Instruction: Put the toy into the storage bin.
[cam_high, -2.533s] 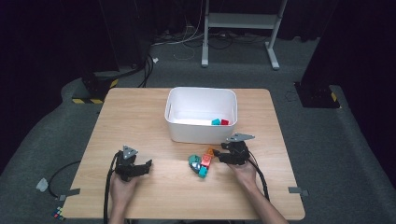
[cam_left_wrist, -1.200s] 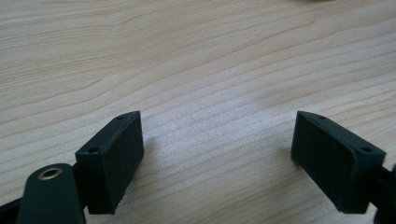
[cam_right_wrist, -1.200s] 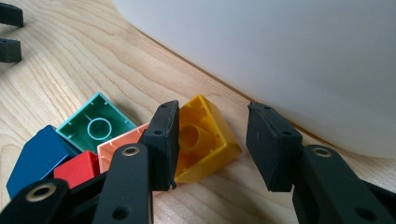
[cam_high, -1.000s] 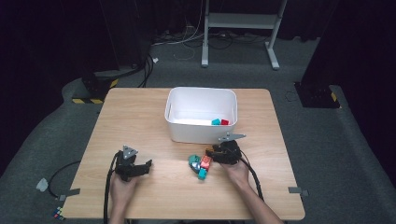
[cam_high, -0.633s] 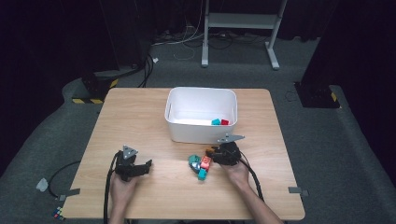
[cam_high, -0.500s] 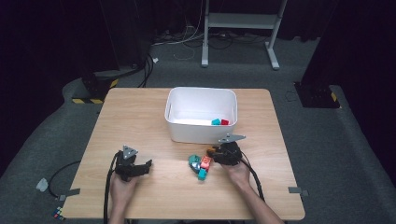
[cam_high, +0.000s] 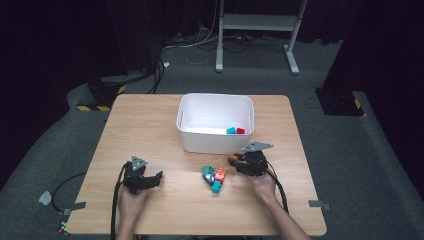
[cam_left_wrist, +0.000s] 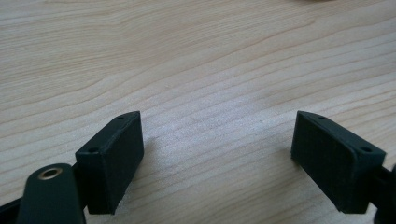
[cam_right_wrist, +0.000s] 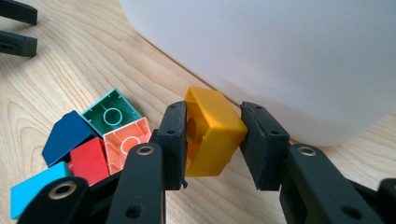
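Nearest the person, the left claw (cam_high: 150, 180) rests low over bare wood with its black jaws spread wide and nothing between them; the grain of the bench (cam_left_wrist: 196, 70) runs pale and smooth beneath. The right claw (cam_right_wrist: 212, 135) has clamped a yellow block (cam_right_wrist: 210, 133) — pads pressed on two opposite flanks, the hollow underside with its round tube turned toward the camera. In the high view that claw (cam_high: 235, 161) hangs just in front of the white bin (cam_high: 216, 122), the block held a little above the wood.

The step in hand looks like the lift after the pick: the block is gripped and seems clear of the bench, and the bin wall (cam_right_wrist: 280, 56) stands right behind it. The next move should call for more height to clear the rim, a short carry forward over the opening, then a release.

Beside the right claw lies the loose heap (cam_high: 214, 177) — hard glossy plastic bricks, a green and a salmon one upside down showing ribs and tubes, a red, a dark blue and a light blue with sloped faces. Farther off, the bin is matte, round-cornered plastic, already holding a teal piece (cam_high: 231, 130) and a red piece (cam_high: 241, 131) against its near wall.
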